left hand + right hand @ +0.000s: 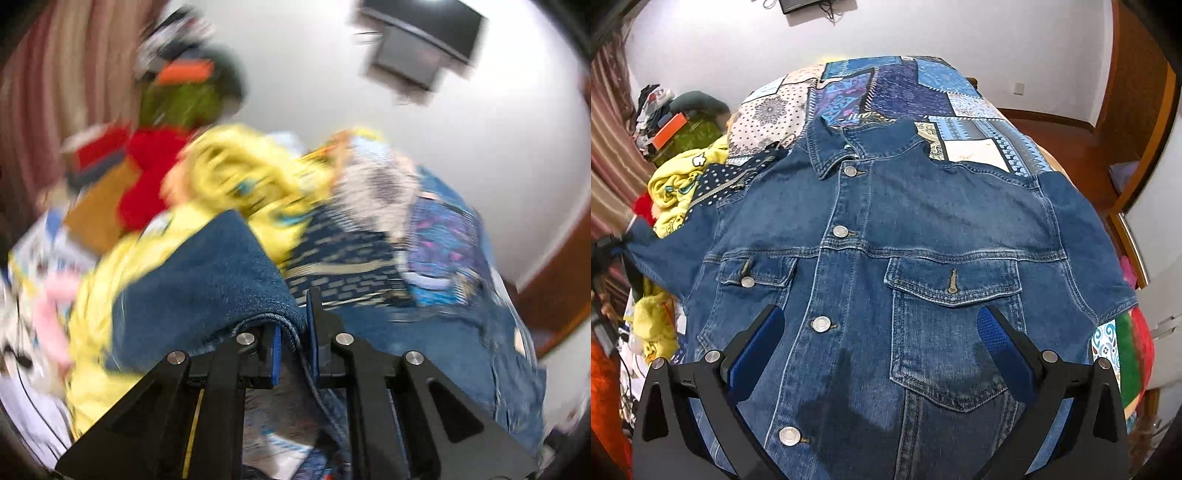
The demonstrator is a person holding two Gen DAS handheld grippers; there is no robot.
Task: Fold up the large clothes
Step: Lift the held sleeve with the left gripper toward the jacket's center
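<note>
denim sleeve pinched at left, jacket spread on the bed

at the far left a sleeve end of the denim jacket (886, 258) is seen clamped between the blue pads of the left gripper (295, 332), its jaws pressed together on the fabric. a yellow garment (679, 184) is heaped just beside that sleeve. the jacket is laid front-up and buttoned on the patchwork bedspread (886, 88). over its lower front the right gripper (879, 343) is held with jaws spread wide, nothing between them.
</note>
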